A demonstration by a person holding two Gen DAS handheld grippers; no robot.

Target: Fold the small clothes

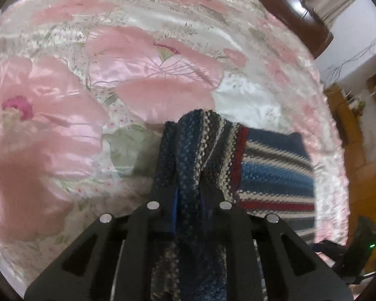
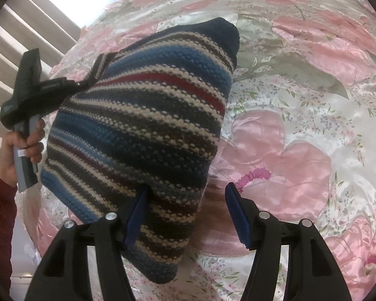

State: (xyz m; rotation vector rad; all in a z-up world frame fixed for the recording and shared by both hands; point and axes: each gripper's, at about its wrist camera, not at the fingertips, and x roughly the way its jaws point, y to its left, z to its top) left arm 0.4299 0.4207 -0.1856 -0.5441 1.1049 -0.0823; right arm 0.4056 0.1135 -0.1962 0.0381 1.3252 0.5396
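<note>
A striped knit garment (image 1: 275, 170) in blue, white, grey and red hangs bunched over a pink floral bedspread (image 1: 87, 75). My left gripper (image 1: 188, 185) is shut on a gathered edge of it, and the cloth hides the fingertips. In the right wrist view the garment (image 2: 143, 115) hangs lifted above the bedspread (image 2: 300, 125), pinched at its upper left corner by the left gripper (image 2: 62, 86). My right gripper (image 2: 186, 188) is open, its blue pads wide apart. The garment's lower part drapes over the left finger (image 2: 137, 213) and into the gap.
A hand (image 2: 25, 145) with a dark red sleeve (image 2: 0, 213) holds the left gripper's handle. A dark wooden bed frame (image 1: 288, 7) rims the far side. Wooden furniture (image 1: 358, 150) stands beyond the bed's right edge. Pale slatted blinds (image 2: 25, 37) hang behind.
</note>
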